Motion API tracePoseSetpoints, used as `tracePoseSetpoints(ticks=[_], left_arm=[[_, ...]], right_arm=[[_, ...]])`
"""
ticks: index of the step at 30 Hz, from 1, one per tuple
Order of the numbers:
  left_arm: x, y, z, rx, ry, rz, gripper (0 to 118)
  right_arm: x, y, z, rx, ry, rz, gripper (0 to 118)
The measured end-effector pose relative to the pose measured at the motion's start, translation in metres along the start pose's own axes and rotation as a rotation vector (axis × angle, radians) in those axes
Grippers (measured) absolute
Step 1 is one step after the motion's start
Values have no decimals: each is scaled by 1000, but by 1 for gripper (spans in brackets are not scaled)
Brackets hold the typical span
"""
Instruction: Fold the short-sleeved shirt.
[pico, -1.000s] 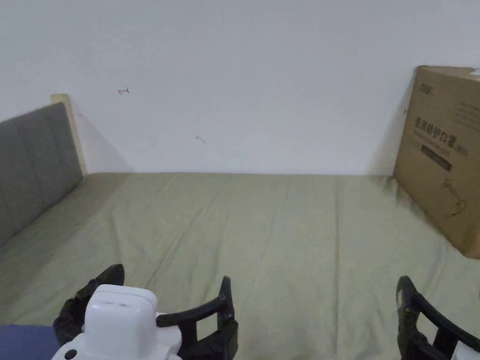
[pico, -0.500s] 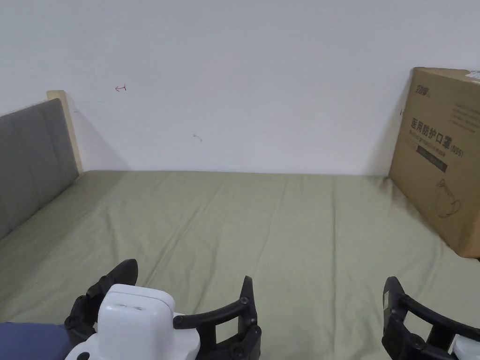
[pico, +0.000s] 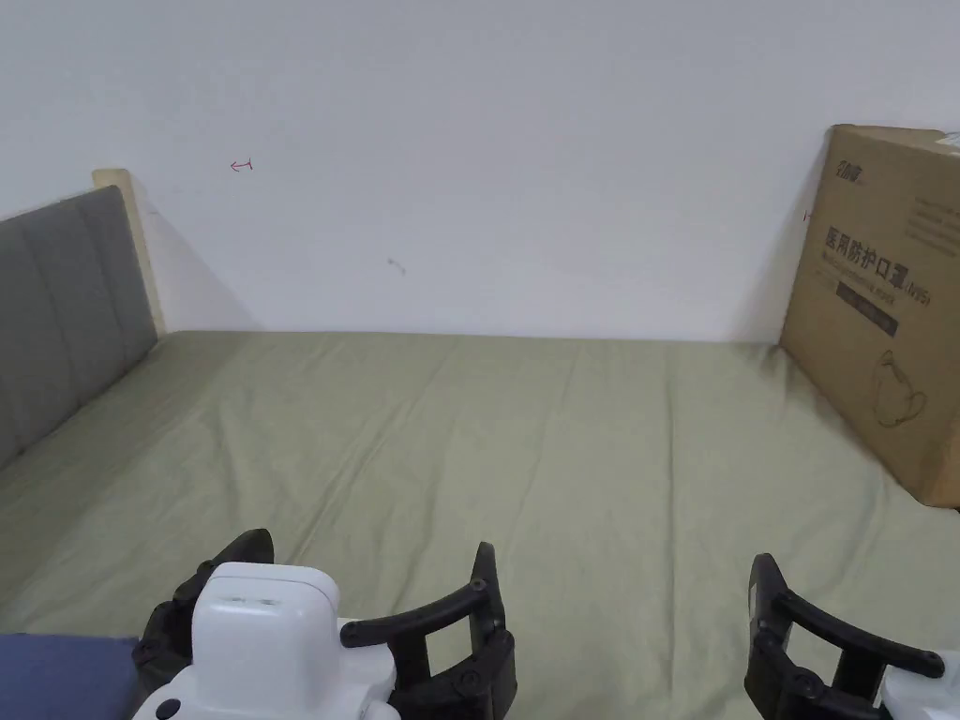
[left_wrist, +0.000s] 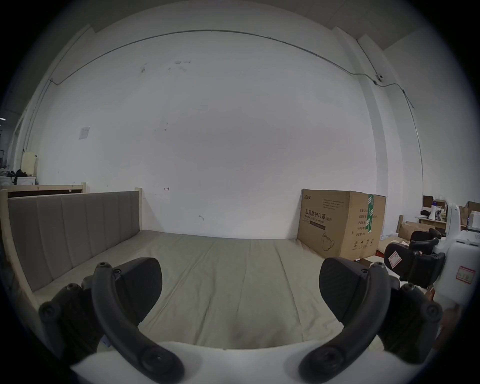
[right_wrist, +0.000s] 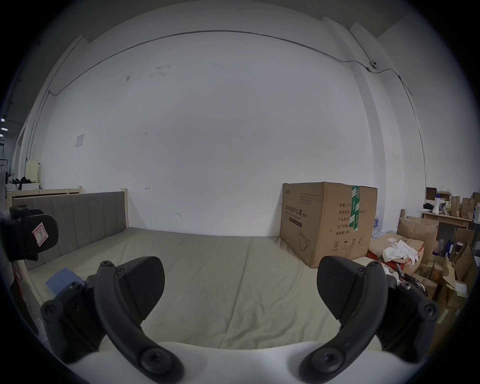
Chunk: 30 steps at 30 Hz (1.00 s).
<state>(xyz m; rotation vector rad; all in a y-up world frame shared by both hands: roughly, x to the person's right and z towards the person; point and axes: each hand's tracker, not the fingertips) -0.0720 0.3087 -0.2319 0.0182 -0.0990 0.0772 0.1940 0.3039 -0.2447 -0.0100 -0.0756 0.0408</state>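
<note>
We see the right gripper (right_wrist: 240, 288) with jaws wide apart over the green bed sheet (right_wrist: 233, 272), nothing between them; blue cloth (right_wrist: 62, 282) lower-left, cardboard box (right_wrist: 324, 220) against the wall.

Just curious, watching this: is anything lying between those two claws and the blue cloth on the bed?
Nothing visible does. The blue cloth lies on the green sheet beside the left gripper; bare sheet separates it from the right gripper. Both jaws are open.

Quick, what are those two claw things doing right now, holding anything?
Left gripper: open, holding nothing, above the green sheet.
Right gripper: open, holding nothing.
</note>
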Motion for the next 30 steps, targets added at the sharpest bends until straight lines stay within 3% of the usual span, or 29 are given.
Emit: tracePoseSetpoints(ticks=[16, 30], left_arm=[[21, 0, -14, -87, 55, -92, 118], [16, 2, -32, -131, 33, -3, 118]], right_arm=[[-5, -6, -6, -37, 25, 19, 117], [1, -15, -16, -78, 19, 7, 117]])
